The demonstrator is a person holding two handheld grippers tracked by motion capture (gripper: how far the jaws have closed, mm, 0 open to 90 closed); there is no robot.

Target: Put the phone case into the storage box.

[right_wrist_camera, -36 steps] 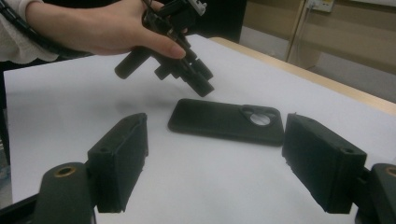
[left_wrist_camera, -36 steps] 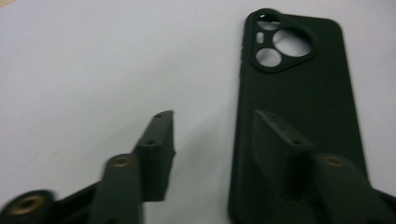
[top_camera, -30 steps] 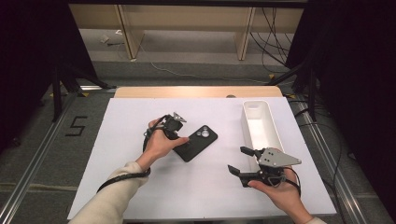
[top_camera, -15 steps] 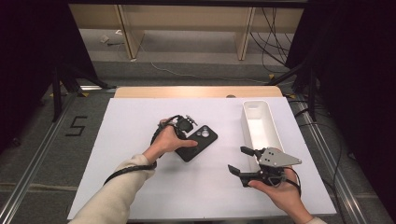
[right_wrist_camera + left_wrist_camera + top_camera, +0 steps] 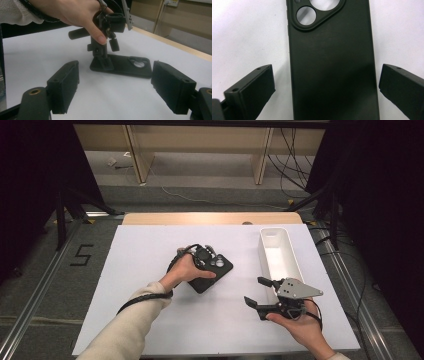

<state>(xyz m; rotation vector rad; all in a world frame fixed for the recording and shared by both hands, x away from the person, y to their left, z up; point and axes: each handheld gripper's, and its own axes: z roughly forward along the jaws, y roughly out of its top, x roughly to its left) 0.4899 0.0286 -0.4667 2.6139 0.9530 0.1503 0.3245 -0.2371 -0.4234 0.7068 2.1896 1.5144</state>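
Note:
A black phone case [image 5: 216,271] lies back up on the white table [image 5: 150,255], its camera cutouts toward the far right. My left gripper [image 5: 204,256] points straight down over it, held in a hand. In the left gripper view the case [image 5: 332,65] runs up between the two jaws of my left gripper [image 5: 327,72], which stand open on either side of it. My right gripper [image 5: 257,292] is open and empty, held low near the table's front right. Its view looks between its open jaws [image 5: 117,85] at the case [image 5: 130,66] and the left gripper [image 5: 105,45] standing on it.
A long white bin [image 5: 280,255] stands at the right side of the table, just behind the right gripper. A wooden strip [image 5: 210,218] runs along the table's far edge. Cables lie on the floor beyond.
The left hand has carried its gripper rightward, from beside the phone case's near end to over the case. The right gripper has hardly moved.

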